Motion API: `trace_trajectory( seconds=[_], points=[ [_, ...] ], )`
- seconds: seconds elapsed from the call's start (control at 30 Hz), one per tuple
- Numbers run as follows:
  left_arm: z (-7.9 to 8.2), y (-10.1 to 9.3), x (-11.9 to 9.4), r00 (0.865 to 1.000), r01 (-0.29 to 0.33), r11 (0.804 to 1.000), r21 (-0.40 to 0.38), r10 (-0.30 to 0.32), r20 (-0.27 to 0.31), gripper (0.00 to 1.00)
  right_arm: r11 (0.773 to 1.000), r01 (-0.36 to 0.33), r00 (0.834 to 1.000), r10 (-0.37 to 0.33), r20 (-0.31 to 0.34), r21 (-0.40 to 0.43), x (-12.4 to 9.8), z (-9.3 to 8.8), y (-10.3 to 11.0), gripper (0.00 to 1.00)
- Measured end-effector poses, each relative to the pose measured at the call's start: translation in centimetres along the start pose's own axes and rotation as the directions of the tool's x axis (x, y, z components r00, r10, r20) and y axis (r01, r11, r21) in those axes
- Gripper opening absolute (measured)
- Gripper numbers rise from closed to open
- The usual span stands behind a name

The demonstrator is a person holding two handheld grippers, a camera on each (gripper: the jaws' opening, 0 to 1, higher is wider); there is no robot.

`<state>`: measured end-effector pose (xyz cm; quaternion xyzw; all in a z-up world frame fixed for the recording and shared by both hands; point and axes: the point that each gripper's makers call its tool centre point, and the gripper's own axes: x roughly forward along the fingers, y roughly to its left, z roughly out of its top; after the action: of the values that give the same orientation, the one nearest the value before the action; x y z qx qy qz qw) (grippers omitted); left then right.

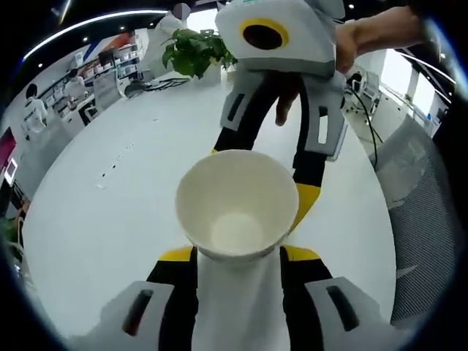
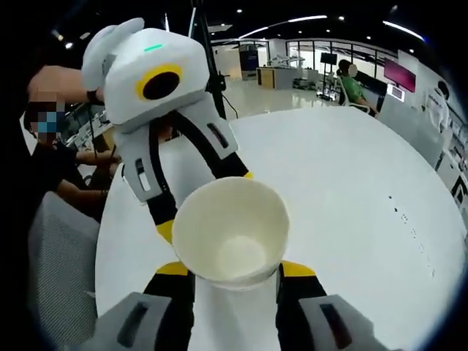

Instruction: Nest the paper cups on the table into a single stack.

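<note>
- Left gripper (image 1: 239, 257) grasps a white paper cup (image 1: 237, 206) between its 2 yellow-tipped jaws, mouth facing the camera, held above the round white table (image 1: 110, 219).
- Right gripper (image 2: 235, 272) clamps a white cup stack (image 2: 231, 230) the same way — how many cups are nested inside cannot be told.
- Each gripper faces the other — close, cups near.
- A potted plant (image 1: 191, 51) stands at the table's far edge.

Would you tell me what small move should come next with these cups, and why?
Probably tip the right gripper so its cup points base-first at the open mouth of the left gripper's cup; both are gripped, apart and unnested.
</note>
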<state>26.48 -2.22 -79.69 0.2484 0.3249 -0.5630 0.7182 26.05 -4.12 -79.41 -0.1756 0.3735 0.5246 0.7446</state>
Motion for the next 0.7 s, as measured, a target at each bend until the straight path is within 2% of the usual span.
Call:
trace_trajectory(
  seconds=[0.2, 0.33, 0.47, 0.57, 0.7],
  points=[
    [-0.5, -0.7, -0.3, 1.000, 0.007, 1.000, -0.005, -0.007, -0.018, 0.49, 0.999, 0.012, 1.000, -0.012, -0.001, 0.048, -0.3, -0.5, 0.3, 0.53],
    [-1.0, -0.7, -0.3, 1.000, 0.011, 1.000, -0.012, -0.011, -0.027, 0.53, 0.995, 0.021, 1.000, -0.023, 0.022, 0.098, -0.7, -0.6, 0.3, 0.57],
    [-1.0, -0.5, -1.0, 1.000, -0.015, 0.999, -0.029, 0.015, -0.018, 0.55, 0.995, 0.037, 0.999, -0.039, 0.018, 0.091, -1.3, -0.7, 0.6, 0.63],
    [-1.2, -0.3, -1.1, 0.999, -0.031, 0.999, -0.045, 0.030, -0.016, 0.57, 0.992, 0.048, 0.998, -0.053, 0.038, 0.116, -1.5, -0.7, 0.5, 0.68],
    [-1.4, -0.7, -1.6, 0.999, -0.039, 0.998, -0.058, 0.039, -0.016, 0.60, 0.988, 0.054, 0.997, -0.060, 0.042, 0.145, -1.7, -1.1, 0.7, 0.69]
  ],
)
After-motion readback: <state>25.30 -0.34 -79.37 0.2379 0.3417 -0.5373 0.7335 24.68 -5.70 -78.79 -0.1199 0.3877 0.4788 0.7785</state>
